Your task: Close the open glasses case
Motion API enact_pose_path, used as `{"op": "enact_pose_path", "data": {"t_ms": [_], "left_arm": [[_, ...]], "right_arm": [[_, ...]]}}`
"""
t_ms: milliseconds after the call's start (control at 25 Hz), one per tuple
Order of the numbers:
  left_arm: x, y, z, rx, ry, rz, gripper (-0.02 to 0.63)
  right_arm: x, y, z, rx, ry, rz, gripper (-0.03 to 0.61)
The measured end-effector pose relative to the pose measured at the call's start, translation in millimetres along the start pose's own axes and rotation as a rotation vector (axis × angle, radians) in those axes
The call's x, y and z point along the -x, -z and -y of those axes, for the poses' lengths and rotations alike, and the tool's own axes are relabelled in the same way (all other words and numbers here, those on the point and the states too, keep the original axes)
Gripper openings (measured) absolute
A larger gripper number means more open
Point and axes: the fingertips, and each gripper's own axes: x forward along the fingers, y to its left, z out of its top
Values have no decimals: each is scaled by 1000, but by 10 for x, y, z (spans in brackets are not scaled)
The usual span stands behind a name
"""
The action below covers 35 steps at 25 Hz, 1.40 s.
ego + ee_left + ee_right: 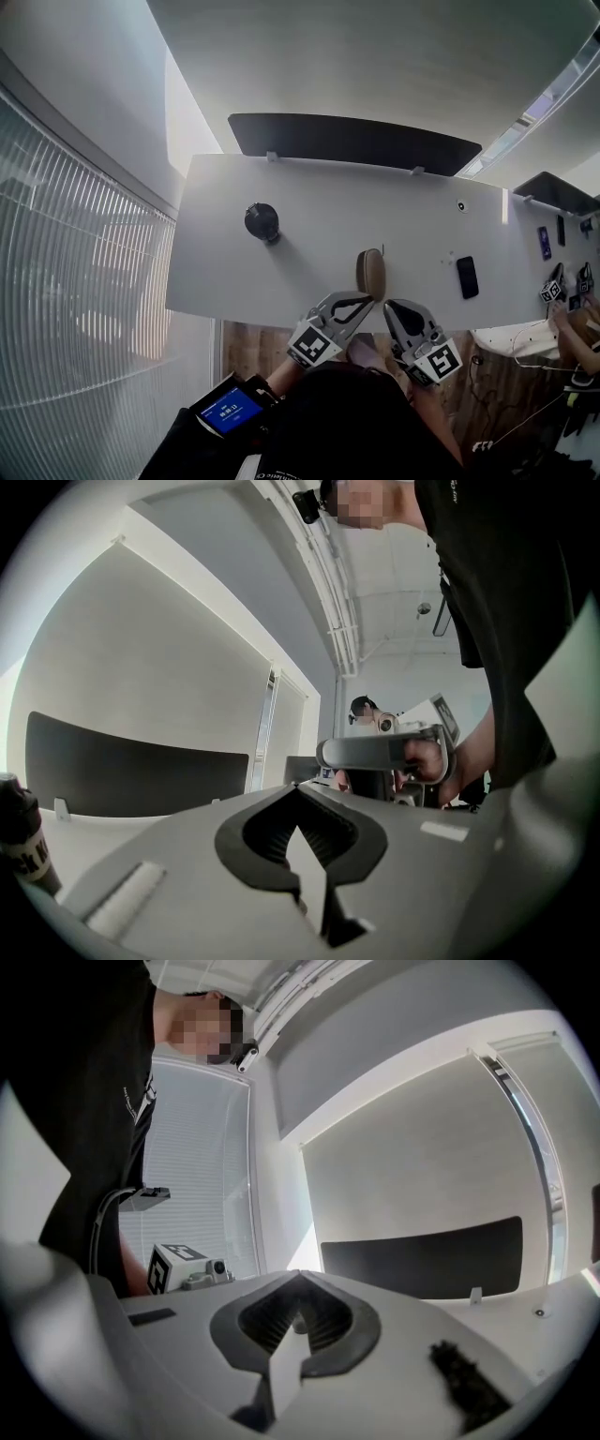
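Note:
A tan oval glasses case lies on the white table close to its front edge; from above I cannot tell whether its lid is fully down. My left gripper hangs shut and empty just in front of the case's near end. Beside it, my right gripper is also shut and holds nothing. In the left gripper view the jaws meet with nothing between them, and the right gripper shows beyond them in a hand. The right gripper looks level across the room. The case is hidden in both gripper views.
A black round bottle stands left of the table's middle, also at the edge of the left gripper view. A black phone lies to the right. A dark partition lines the far edge. Another person's grippers sit far right.

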Motion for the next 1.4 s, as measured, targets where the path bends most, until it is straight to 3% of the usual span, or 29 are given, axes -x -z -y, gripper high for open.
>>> {"op": "enact_pose_path", "data": {"t_ms": [160, 400, 520, 720, 840, 1000, 1400], "left_arm": [[70, 54, 135, -10, 35, -15, 8], [63, -53, 380, -40, 28, -16, 8], [66, -131, 468, -102, 0, -41, 8], [-32, -102, 645, -50, -75, -30, 8], [-152, -146, 794, -75, -110, -31, 8], [-381, -242, 1088, -90, -121, -20, 8], [-494, -388, 1849, -92, -207, 21, 8]], "right_arm": [[64, -12, -88, -30, 7, 15, 8], [339, -5, -110, 32, 42, 11, 8], [379, -45, -134, 76, 24, 10, 8], [570, -206, -199, 121, -66, 46, 8], [805, -234, -203, 154, -102, 34, 8], [1195, -284, -70, 141, -81, 52, 8], [1951, -31, -132, 120, -146, 50, 8]]}}
